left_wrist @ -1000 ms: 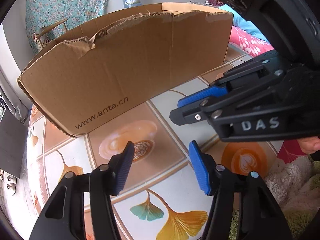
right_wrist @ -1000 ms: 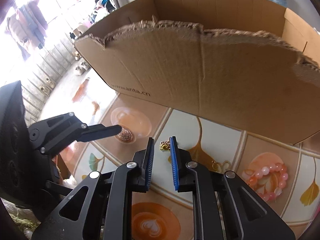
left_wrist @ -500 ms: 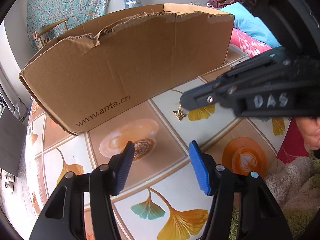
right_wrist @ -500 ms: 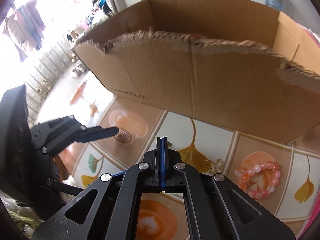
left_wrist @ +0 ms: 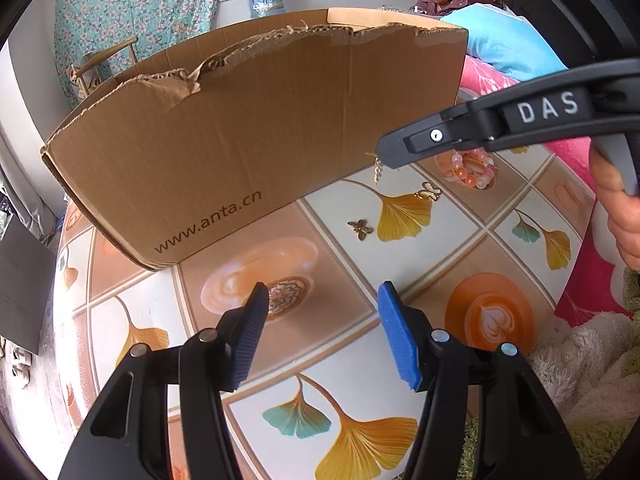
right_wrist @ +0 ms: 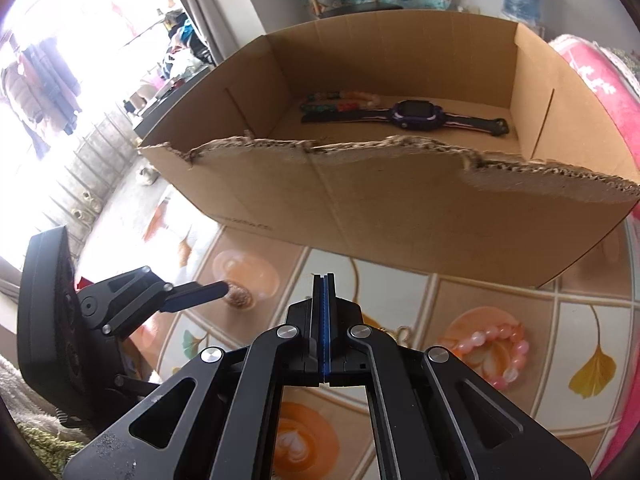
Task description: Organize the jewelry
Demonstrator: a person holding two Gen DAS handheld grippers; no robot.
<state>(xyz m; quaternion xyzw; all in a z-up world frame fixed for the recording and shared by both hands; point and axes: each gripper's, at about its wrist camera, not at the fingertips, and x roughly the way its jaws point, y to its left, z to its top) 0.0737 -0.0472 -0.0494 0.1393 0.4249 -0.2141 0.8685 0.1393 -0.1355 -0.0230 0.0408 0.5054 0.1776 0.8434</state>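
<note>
In the left wrist view my right gripper [left_wrist: 386, 156] is shut on a small gold earring [left_wrist: 377, 173], which dangles from its tip just in front of the cardboard box [left_wrist: 256, 136]. In the right wrist view the right gripper [right_wrist: 323, 280] shows its pads pressed together, and they hide the earring. My left gripper [left_wrist: 320, 300] stands open over the tablecloth with nothing between its fingers. Two gold butterfly pieces [left_wrist: 360, 229] [left_wrist: 428, 191] and a pink bead bracelet [left_wrist: 470, 168] [right_wrist: 494, 350] lie on the table. Inside the box are a purple watch [right_wrist: 416, 114] and beaded bracelets [right_wrist: 340, 102].
The box's torn front wall [right_wrist: 380, 184] stands between the grippers and its inside. The patterned tablecloth [left_wrist: 492, 240] ends at the right against pink bedding and a fluffy blanket [left_wrist: 580, 364]. A person sits far behind the box. A hand [left_wrist: 620, 216] holds the right gripper.
The right gripper closed on the gold earring on the table and lifted it up toward the box. The left gripper stayed still and open.
</note>
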